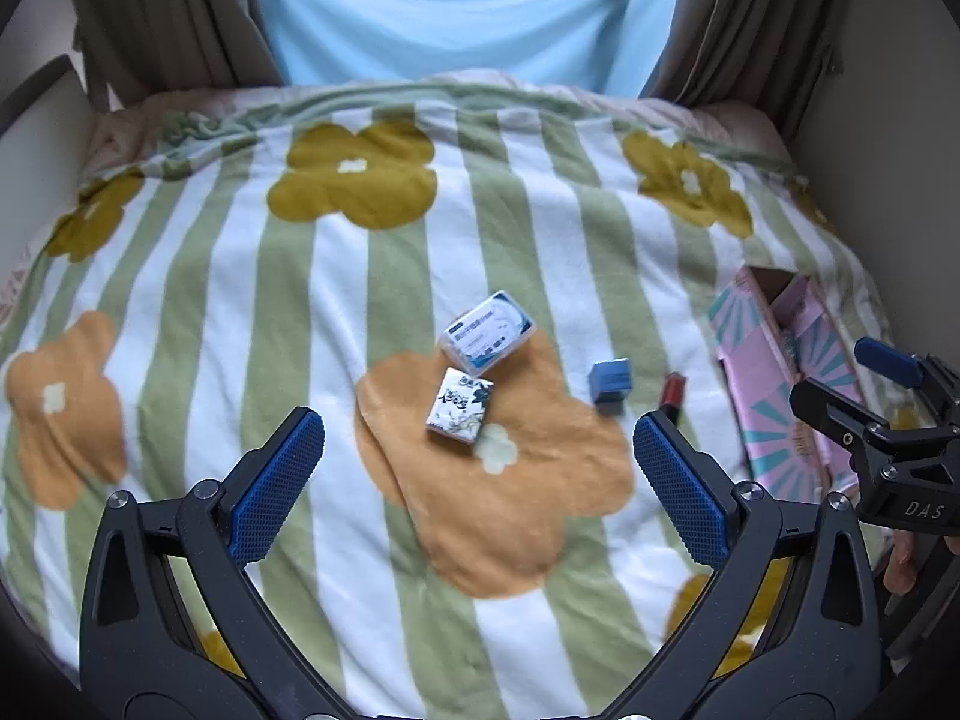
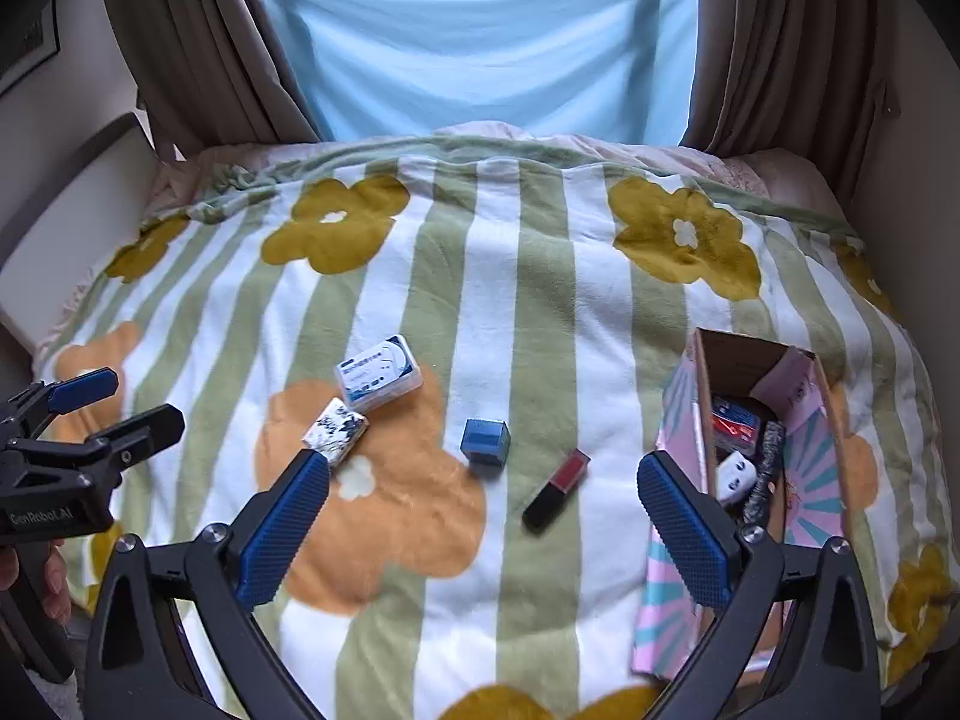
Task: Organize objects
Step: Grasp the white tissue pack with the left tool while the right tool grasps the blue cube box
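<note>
On the flowered blanket lie a clear plastic case with a blue-and-white label (image 1: pixel 487 333) (image 2: pixel 379 380), a small black-and-white printed box (image 1: pixel 459 411) (image 2: pixel 335 431), a blue cube (image 1: pixel 611 381) (image 2: pixel 485 441) and a red-and-black lipstick (image 1: pixel 672 391) (image 2: pixel 557 489). A pink-and-teal cardboard box (image 1: pixel 774 372) (image 2: pixel 807 468) stands open at the right with several items inside. My left gripper (image 1: pixel 477 480) is open above the blanket, just short of the printed box. My right gripper (image 2: pixel 483 522) is open too, near the lipstick and beside the box.
The striped blanket (image 1: pixel 360 300) (image 2: pixel 540 300) covers a bed that reaches back to brown curtains (image 2: pixel 198 48) and a blue drape (image 2: pixel 480 42). A headboard panel (image 2: pixel 78 192) runs along the left side. Walls close in on both sides.
</note>
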`<control>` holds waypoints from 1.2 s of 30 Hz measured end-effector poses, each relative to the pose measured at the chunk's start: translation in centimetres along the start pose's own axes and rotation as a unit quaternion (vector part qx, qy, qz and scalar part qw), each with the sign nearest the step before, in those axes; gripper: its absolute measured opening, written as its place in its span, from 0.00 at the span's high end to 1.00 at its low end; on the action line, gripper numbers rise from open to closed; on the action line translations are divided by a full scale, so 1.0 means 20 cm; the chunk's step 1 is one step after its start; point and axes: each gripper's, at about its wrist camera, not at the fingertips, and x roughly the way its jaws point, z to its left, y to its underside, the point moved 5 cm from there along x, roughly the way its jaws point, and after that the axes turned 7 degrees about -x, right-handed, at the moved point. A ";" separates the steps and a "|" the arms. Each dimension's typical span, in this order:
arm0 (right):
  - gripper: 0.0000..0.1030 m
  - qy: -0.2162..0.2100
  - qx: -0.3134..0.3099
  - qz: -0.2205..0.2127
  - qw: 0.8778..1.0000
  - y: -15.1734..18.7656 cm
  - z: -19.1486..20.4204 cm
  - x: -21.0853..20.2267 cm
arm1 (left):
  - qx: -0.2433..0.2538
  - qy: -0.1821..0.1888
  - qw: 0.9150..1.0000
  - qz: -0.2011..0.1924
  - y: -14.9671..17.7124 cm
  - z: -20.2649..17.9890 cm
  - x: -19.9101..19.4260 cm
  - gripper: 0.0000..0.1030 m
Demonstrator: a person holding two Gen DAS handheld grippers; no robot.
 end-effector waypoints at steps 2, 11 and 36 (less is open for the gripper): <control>0.01 0.003 -0.003 -0.002 1.000 0.00 0.02 0.08 | 0.002 0.003 1.000 0.007 0.01 0.03 0.12 0.01; 0.05 0.023 -0.015 -0.002 1.000 0.10 0.09 0.54 | 0.032 0.010 0.999 0.023 0.14 0.11 0.62 0.08; 0.65 0.074 0.018 0.033 0.997 0.23 0.03 1.18 | 0.059 0.028 0.997 0.029 0.23 0.08 1.21 0.57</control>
